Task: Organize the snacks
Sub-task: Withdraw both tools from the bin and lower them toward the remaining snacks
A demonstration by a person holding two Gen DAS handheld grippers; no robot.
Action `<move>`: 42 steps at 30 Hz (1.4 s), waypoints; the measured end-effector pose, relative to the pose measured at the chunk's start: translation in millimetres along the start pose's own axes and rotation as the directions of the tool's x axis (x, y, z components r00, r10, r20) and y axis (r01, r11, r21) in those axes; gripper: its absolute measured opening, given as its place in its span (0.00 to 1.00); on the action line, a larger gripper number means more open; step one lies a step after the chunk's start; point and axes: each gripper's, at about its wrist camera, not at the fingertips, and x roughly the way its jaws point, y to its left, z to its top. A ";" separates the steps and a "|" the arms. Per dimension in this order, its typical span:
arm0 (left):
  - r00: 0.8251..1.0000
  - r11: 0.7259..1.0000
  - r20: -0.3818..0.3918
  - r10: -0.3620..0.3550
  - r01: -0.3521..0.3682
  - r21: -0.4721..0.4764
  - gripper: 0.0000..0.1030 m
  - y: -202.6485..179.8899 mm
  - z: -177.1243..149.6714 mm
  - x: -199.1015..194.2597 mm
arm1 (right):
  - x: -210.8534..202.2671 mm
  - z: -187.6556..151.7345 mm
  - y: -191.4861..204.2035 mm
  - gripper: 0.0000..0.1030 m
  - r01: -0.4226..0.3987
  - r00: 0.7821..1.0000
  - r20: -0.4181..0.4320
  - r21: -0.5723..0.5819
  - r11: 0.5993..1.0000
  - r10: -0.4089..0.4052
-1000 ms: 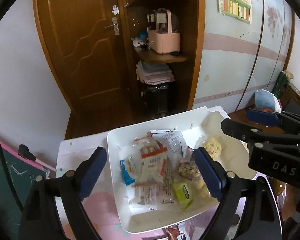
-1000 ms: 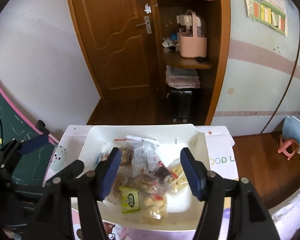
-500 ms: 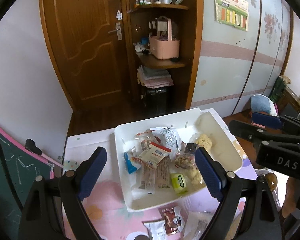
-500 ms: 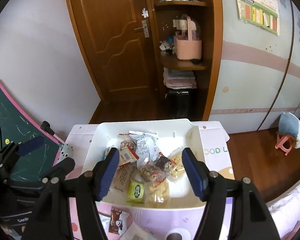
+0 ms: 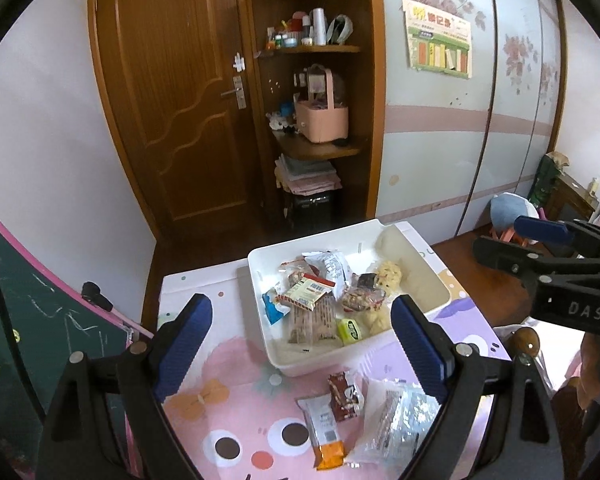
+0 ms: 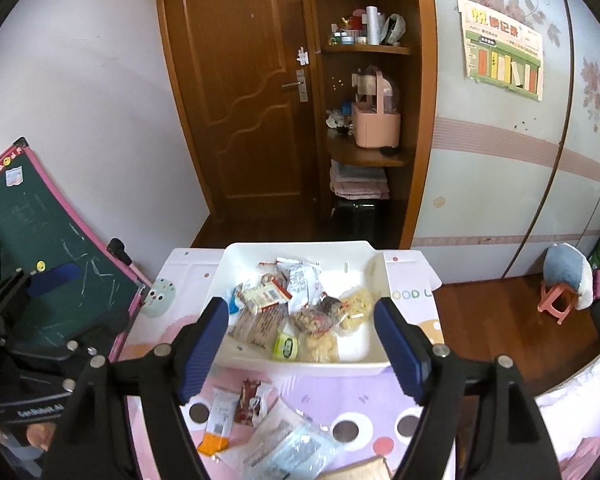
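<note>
Currently, left gripper (image 5: 300, 344) and right gripper (image 6: 300, 344) are being held side by side above the table (image 5: 228, 412), both spread wide, nothing gripped. White tray (image 5: 260, 264) of snack packets (image 5: 320, 308) is being framed between the fingers.

Snack packets (image 5: 324, 304) in bin (image 5: 428, 280) on table (image 5: 204, 400), loose packets (image 5: 340, 408) before bin

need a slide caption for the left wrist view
Open left claw above a white bin of snacks, three loose packets on the pink mat.
</note>
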 end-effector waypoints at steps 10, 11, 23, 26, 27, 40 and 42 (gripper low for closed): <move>0.998 0.999 0.059 -0.005 0.002 0.054 0.90 -2.1 -34.9 -48.8 | -23.1 -41.1 11.1 0.75 -0.021 0.999 -0.035 -0.019 1.000 0.020; 0.998 0.998 0.067 0.001 -0.004 0.059 0.90 -2.2 -39.1 -50.7 | -22.0 -47.3 12.3 0.75 -0.025 0.999 -0.045 -0.015 1.000 0.024; 0.996 0.999 0.079 0.034 -0.031 -0.040 0.92 8.0 -94.8 -15.5 | 26.5 -125.6 13.7 0.91 -0.065 0.985 -0.154 0.077 0.995 0.076; 0.998 0.995 0.049 0.051 -0.047 -0.091 0.92 9.9 -114.1 6.2 | 45.4 -141.2 9.0 0.93 -0.055 0.979 -0.186 0.132 0.990 0.079; 0.998 0.993 0.036 0.054 -0.050 -0.107 0.92 10.8 -120.4 12.9 | 52.8 -146.4 7.1 0.94 -0.050 0.977 -0.199 0.153 0.987 0.081; 0.973 0.975 -0.221 0.065 -0.109 -0.192 0.92 13.1 -192.2 121.7 | 147.2 -199.8 -7.6 0.95 0.071 0.917 -0.398 0.252 0.965 0.037; 0.969 0.976 -0.239 0.066 -0.113 -0.188 0.92 10.7 -194.7 130.8 | 157.3 -203.9 -4.9 0.95 0.079 0.909 -0.416 0.249 0.965 0.033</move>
